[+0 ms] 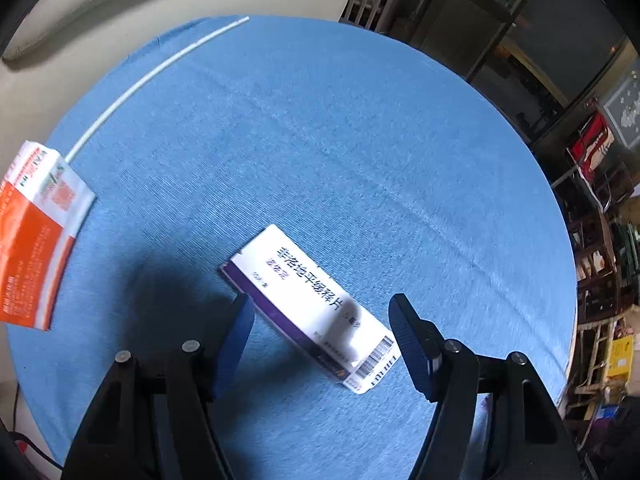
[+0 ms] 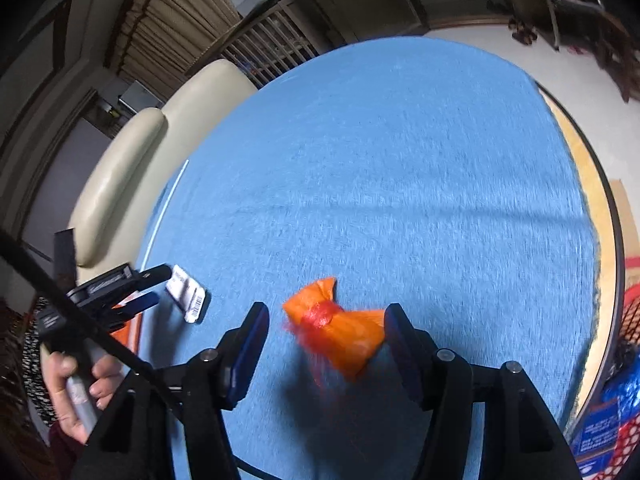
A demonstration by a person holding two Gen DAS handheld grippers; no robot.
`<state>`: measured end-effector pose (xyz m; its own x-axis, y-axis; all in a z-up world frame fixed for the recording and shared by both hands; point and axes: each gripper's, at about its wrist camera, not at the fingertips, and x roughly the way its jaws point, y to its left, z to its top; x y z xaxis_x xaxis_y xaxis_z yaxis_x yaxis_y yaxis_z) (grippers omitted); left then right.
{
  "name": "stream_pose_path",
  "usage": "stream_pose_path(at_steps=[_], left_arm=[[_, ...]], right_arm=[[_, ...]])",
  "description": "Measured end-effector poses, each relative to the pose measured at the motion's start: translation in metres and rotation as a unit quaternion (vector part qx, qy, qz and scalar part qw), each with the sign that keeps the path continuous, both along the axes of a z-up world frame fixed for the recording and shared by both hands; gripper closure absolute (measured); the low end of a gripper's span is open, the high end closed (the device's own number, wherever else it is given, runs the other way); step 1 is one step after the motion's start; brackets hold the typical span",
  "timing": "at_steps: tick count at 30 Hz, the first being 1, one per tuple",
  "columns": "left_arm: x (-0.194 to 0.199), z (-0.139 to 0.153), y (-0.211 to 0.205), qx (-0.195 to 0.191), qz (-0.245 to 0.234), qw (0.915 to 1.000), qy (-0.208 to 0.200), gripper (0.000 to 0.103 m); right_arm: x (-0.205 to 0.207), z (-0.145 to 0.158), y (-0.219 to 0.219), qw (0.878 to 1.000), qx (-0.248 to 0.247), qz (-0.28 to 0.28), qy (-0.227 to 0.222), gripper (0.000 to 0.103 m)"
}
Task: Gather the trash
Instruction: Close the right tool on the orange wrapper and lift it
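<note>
Far left on the counter [image 1: 360, 120]: an orange box [image 1: 32, 240], well outside your left gripper [image 1: 322, 326], so ignore it for now. The left jaws are wide and empty, and the pill box [image 1: 304, 300] lies flat between them, just ahead. Its long axis runs diagonally, far-left to near-right, with the barcode end toward the right jaw. My read: rotate the wrist so the jaws close across the short side, not corner to corner. Your right gripper [image 2: 324, 340] is also wide and empty. The orange wrapper [image 2: 340, 332] sits in its gap, off-centre toward the right jaw, and contact is unclear through the blur. Each hand is nearest its own piece. Watch for the wrapper slipping.
</note>
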<state>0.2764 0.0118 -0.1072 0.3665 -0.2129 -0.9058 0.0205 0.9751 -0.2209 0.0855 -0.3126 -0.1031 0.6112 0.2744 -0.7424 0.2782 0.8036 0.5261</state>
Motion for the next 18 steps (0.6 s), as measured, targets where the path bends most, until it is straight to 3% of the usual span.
stream_pose_path(at_steps=[6, 10, 12, 18], left_arm=[[0.005, -0.019, -0.001, -0.005, -0.001, 0.9996, 0.028, 0.033], [0.001, -0.023, 0.004, -0.016, -0.007, 0.9995, 0.026, 0.054], [-0.001, -0.024, 0.008, -0.04, -0.021, 0.9985, 0.03, 0.063], [-0.01, -0.02, 0.016, -0.044, -0.059, 0.9969, 0.028, 0.081]], right_arm=[[-0.016, 0.003, -0.007, 1.0, 0.011, 0.003, -0.026, 0.037], [-0.021, 0.008, -0.007, 0.999, -0.01, 0.012, -0.043, 0.036], [-0.021, 0.009, -0.006, 0.999, -0.02, 0.017, -0.045, 0.036], [0.003, 0.001, 0.021, 0.996, -0.069, 0.054, -0.029, 0.037]])
